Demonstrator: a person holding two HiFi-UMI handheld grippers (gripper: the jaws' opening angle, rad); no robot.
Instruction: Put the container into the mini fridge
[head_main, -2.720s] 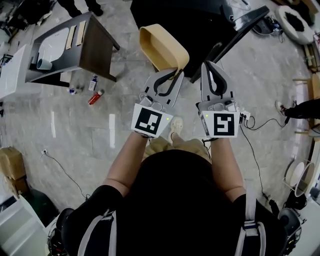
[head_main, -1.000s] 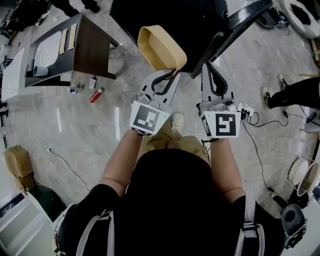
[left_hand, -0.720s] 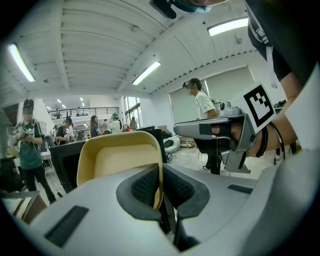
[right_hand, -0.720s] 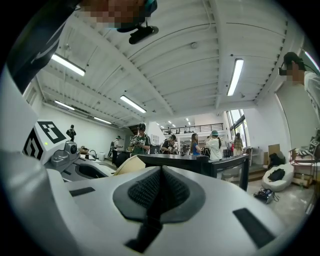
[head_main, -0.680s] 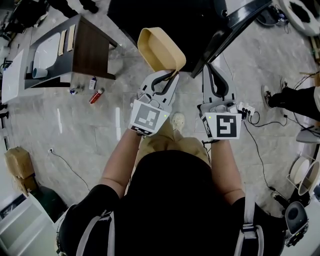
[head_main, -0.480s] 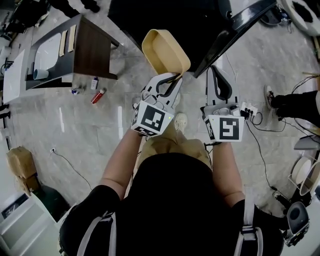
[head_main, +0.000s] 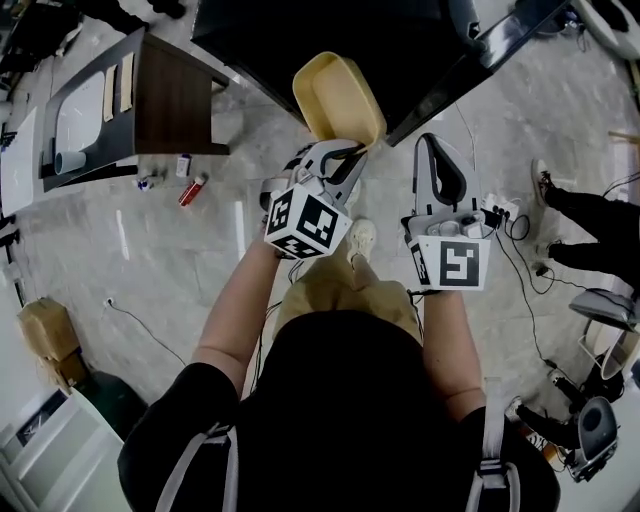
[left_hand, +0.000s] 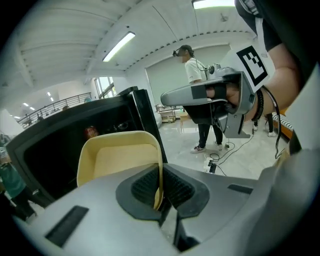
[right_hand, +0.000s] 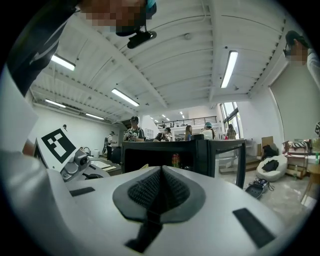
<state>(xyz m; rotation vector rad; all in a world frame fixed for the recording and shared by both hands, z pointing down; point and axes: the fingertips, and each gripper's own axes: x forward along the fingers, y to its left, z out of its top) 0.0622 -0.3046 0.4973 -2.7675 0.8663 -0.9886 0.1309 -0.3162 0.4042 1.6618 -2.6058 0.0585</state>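
Observation:
A beige plastic container (head_main: 338, 98) hangs in front of the black mini fridge (head_main: 290, 30), whose door (head_main: 470, 70) stands open to the right. My left gripper (head_main: 352, 152) is shut on the container's near rim. In the left gripper view the container (left_hand: 120, 157) tilts toward the fridge's dark inside (left_hand: 60, 140), its thin wall pinched at my left gripper (left_hand: 159, 192). My right gripper (head_main: 437, 150) is beside it to the right, shut and holding nothing. In the right gripper view the right gripper (right_hand: 161, 172) points level at the fridge (right_hand: 150, 157), with a red can (right_hand: 175, 160) inside.
A dark wooden table (head_main: 170, 100) stands on the left, with small bottles (head_main: 193, 190) on the floor by it. Cables and a power strip (head_main: 500, 212) lie to the right, near a person's legs (head_main: 590, 215). A cardboard box (head_main: 45, 330) sits at far left.
My left gripper has sunk and rolled, so its marker cube shows two faces, and the container has moved closer to the fridge opening. My right gripper has dropped a little.

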